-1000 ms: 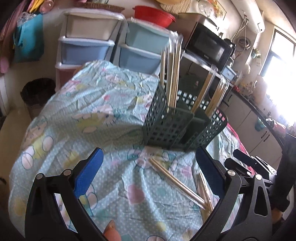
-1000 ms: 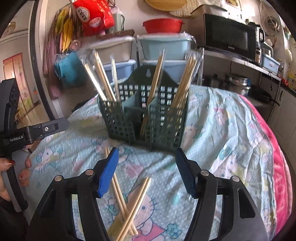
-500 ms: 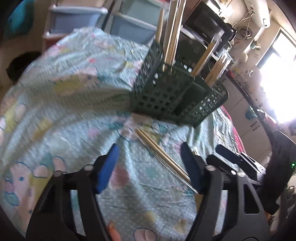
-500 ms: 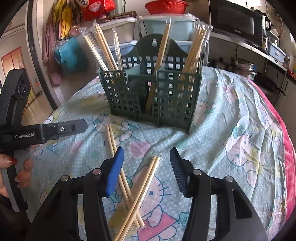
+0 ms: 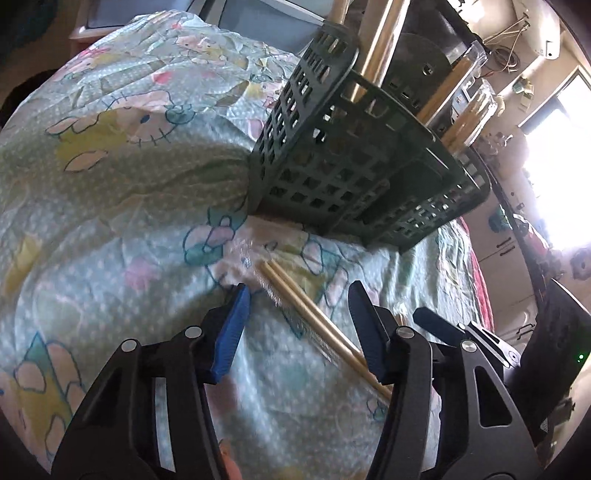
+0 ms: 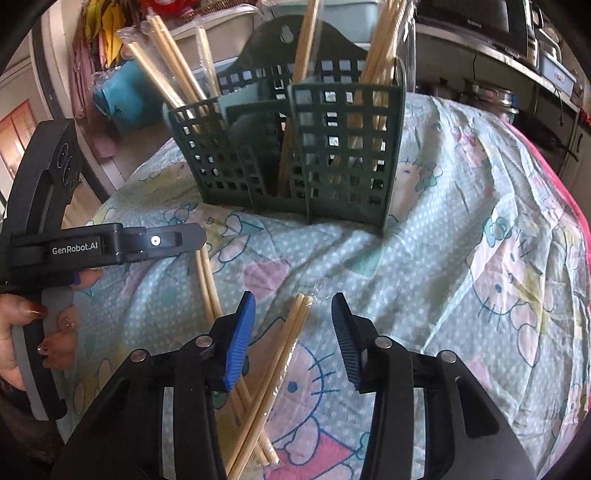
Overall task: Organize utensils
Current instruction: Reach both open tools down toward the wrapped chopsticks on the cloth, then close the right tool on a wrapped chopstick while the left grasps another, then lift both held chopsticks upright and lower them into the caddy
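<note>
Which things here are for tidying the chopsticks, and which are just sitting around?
For the job:
- green basket
- wrapped chopstick pair between the right gripper fingers
- second chopstick pair between the left gripper fingers
- chopsticks already in the basket

Just lying about:
- microwave
- storage drawers
- Hello Kitty tablecloth

our left gripper [image 5: 297, 310] has glossy black plastic arms with triangular cut-outs, round silver screws at the joints, and ribbed blue pads [image 5: 231, 334] lining the fingers. our right gripper [image 6: 293, 334] looks the same: black frame, silver screws, blue ridged pads [image 6: 240, 338]. on the left one's side, white lettering reads "genrobot.ai". our left hand [image 6: 22, 334] has bare skin and dark red polished nails, around a grey handle.
</note>
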Tool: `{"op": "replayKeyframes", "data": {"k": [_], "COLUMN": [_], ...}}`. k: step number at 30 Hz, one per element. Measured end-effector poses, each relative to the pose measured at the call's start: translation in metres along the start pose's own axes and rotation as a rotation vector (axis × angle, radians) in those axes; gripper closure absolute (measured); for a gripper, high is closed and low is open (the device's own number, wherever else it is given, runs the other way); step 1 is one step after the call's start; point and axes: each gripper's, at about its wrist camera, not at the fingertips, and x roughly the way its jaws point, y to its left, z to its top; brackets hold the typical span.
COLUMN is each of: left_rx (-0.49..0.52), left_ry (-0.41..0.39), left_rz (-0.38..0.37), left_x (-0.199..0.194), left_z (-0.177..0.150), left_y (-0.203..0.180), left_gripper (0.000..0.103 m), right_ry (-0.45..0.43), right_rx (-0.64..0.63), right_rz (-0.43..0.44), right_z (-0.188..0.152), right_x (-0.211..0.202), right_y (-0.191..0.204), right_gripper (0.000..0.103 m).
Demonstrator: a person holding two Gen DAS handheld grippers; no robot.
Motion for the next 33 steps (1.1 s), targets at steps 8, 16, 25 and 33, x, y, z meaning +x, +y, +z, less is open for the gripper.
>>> {"op": "replayKeyframes", "data": {"k": [8, 16, 25, 33], "left_rx": [-0.009, -0.044, -0.045, -0.01], "left_ry": [-0.03, -0.047, -0.07, -0.132], "left_rz": [0.063, 0.038, 0.019, -0.005], "left_x": [0.01, 0.012, 0.0, -0.034], "left_z": [0.012, 0.015, 0.009, 0.006], "left_y": [0.009, 0.023, 0.025, 0.013], "left_gripper": [0.084, 0.097, 0.099, 0.1], "right_ry": [0.038, 0.007, -0.02, -0.089], "right_rx": [0.025, 0.115, 0.11, 0.054], "right_rz": [0.012, 0.043, 0.037, 0.036], "right_z": [0.0, -0.009, -0.001, 0.015], "right_x": [0.015, 0.01, -0.004, -0.032], "right_y": [-0.008, -0.027, -0.027, -0.014], "right_gripper": [0.077, 0.095, 0.096, 0.097]}}
